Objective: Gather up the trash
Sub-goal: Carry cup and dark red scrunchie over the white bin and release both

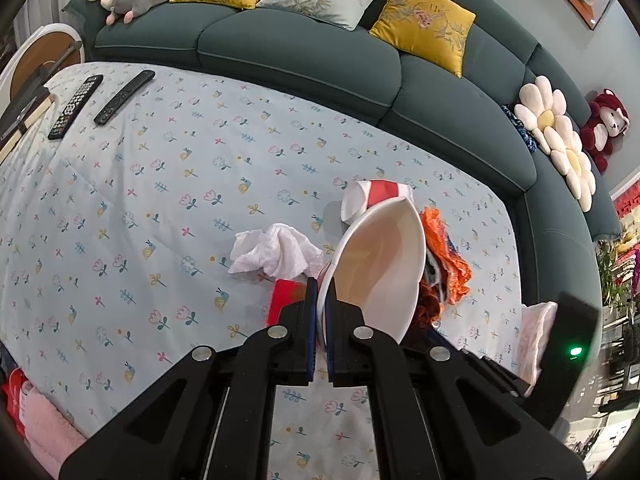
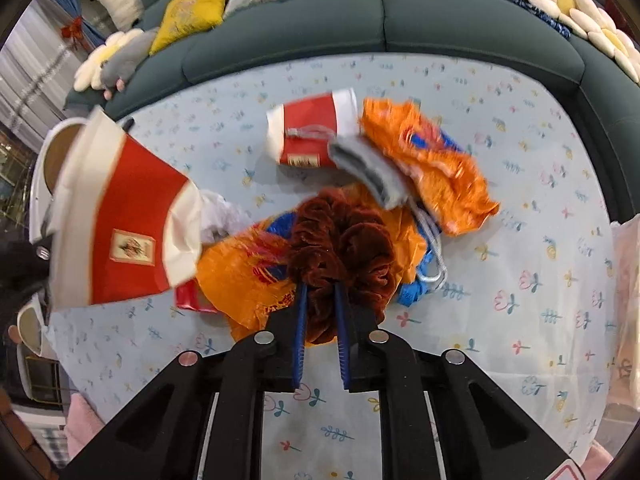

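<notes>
My left gripper is shut on the rim of a white paper cup, held up with its mouth toward the camera. The right wrist view shows that cup at the left, red and white outside. My right gripper is shut on a brown velvet scrunchie lying on an orange plastic bag. Close by lie a second red-and-white cup on its side, a crumpled orange wrapper, a grey cloth, a white tissue and a red packet.
The table wears a pale blue floral cloth. Two black remotes lie at its far left. A dark green sofa with cushions curves behind it. A pinkish plastic bag sits at the right edge.
</notes>
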